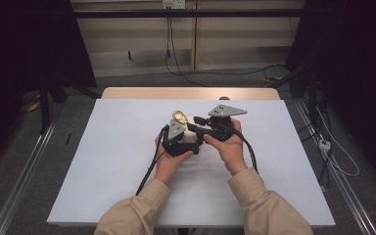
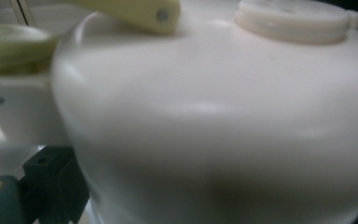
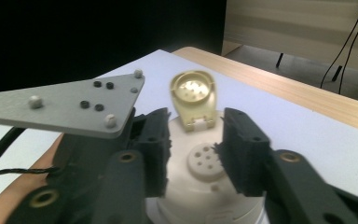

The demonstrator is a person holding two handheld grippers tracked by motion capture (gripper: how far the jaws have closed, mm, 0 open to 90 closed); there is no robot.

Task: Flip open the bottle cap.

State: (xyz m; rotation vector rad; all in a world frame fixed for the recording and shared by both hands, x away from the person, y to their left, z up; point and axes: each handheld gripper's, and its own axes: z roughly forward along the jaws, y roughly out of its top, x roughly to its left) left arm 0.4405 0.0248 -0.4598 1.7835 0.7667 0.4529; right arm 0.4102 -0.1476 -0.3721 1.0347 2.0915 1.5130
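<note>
Cream plastic, squat and round-shouldered: the container [image 1: 190, 131] stands upright at the middle of the white worktop [image 1: 103, 161], its long axis vertical, its perforated spout [image 3: 206, 162] facing up. Its flip lid [image 1: 178, 116] is swung open and stands at about 11 o'clock from the body in the high view, its inner face turned toward you. Your left tongs [image 1: 185, 142] press against the container from 8 o'clock, so close that their own view shows little beyond the container's wall; whether they grip it or merely rest there, you cannot tell. Your right tongs [image 3: 193, 156] come in from 3 o'clock, angled down over the top, jaws parted and standing either side of the spout without closing on it. Both your hands sit low and close together, your left hand [image 1: 169, 159] cupped under its tool, your right hand [image 1: 230, 147] wrapped over its own, forearms in tan sleeves [image 1: 267, 205] converging from 6 o'clock.
</note>
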